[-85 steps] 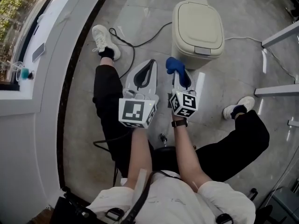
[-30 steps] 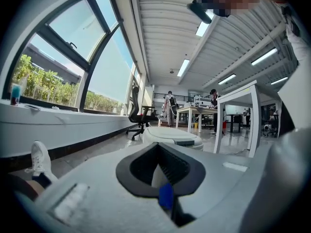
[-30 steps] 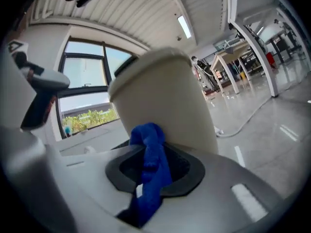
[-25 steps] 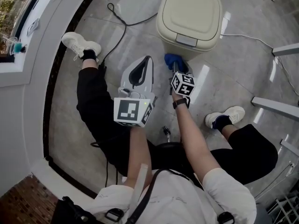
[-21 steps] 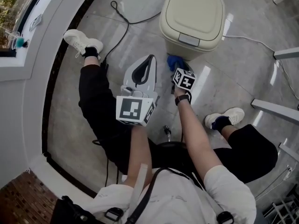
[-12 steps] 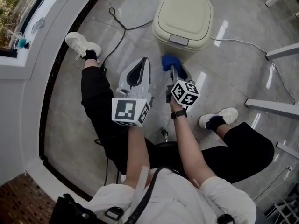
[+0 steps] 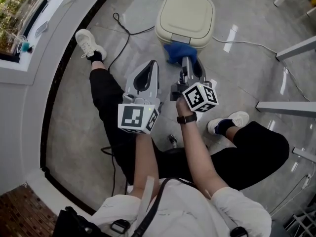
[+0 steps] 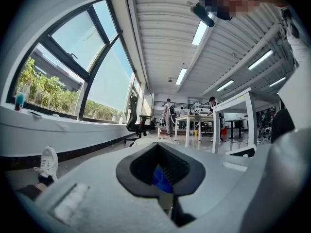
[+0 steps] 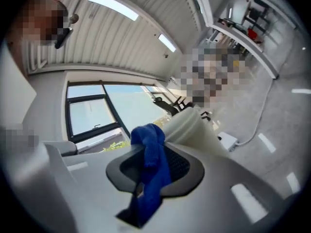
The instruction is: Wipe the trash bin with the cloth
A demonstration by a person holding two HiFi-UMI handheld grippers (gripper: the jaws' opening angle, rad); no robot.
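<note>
A cream trash bin (image 7: 185, 16) with a closed lid stands on the grey floor ahead of me. A blue cloth (image 7: 178, 52) is bunched against its near wall, below the lid's front edge. My right gripper (image 7: 189, 65) is shut on the cloth and points at the bin. In the right gripper view the cloth (image 9: 149, 169) hangs clamped between the jaws of the right gripper (image 9: 155, 152), with the bin (image 9: 192, 127) just behind. My left gripper (image 7: 150, 65) is held left of it, short of the bin, shut and holding nothing. The left gripper (image 8: 160, 154) looks out over the room.
A black cable (image 7: 126, 31) lies left of the bin and a white cable (image 7: 247, 42) to its right. The person's shoes (image 7: 88, 42) (image 7: 232, 121) rest on the floor. White frame legs (image 7: 286, 107) stand at the right, and a window sill (image 7: 29, 58) curves along the left.
The right gripper has carried the cloth up against the bin's near wall, where it now looks more spread out. The left gripper has hardly moved.
</note>
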